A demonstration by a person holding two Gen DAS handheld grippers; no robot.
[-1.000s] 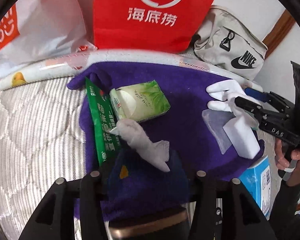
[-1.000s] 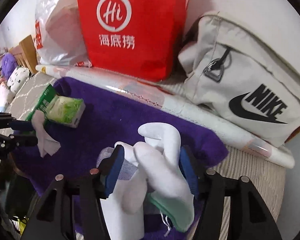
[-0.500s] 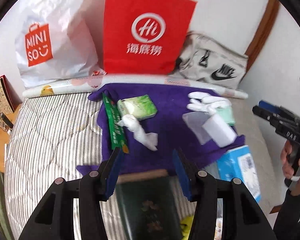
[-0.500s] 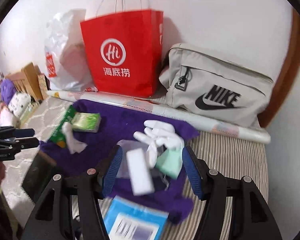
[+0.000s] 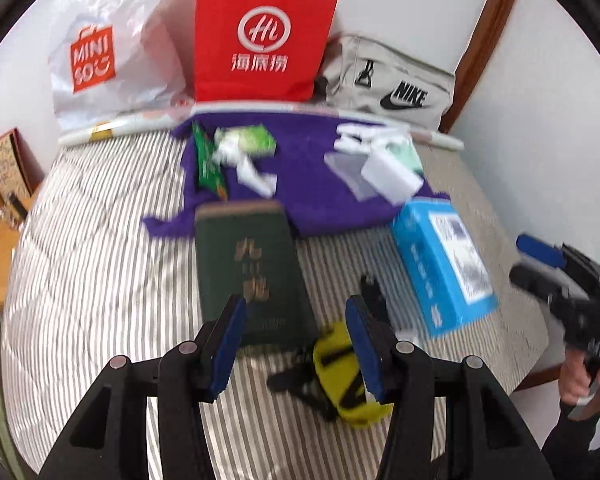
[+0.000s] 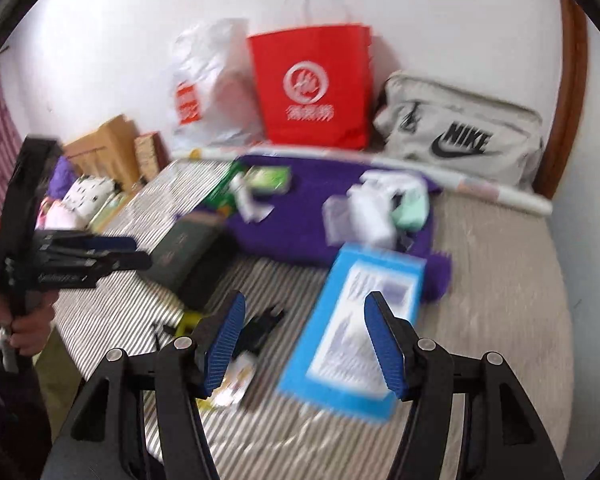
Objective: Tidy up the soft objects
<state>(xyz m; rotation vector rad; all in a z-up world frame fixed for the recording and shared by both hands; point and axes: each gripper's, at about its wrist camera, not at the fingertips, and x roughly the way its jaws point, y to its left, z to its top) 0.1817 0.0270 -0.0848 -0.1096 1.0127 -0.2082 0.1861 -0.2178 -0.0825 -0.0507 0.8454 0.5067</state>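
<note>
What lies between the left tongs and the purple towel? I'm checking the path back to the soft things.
In the left wrist view, a dark green book lies between the left tongs and the purple towel, overlapping its near edge.

Counts around the purple towel

On the towel: one tissue pack, one green packet, several white socks, count unclear. Behind it: one red paper bag, one white plastic bag, one grey Nike bag. Before it: one dark green book, one blue box.
</note>
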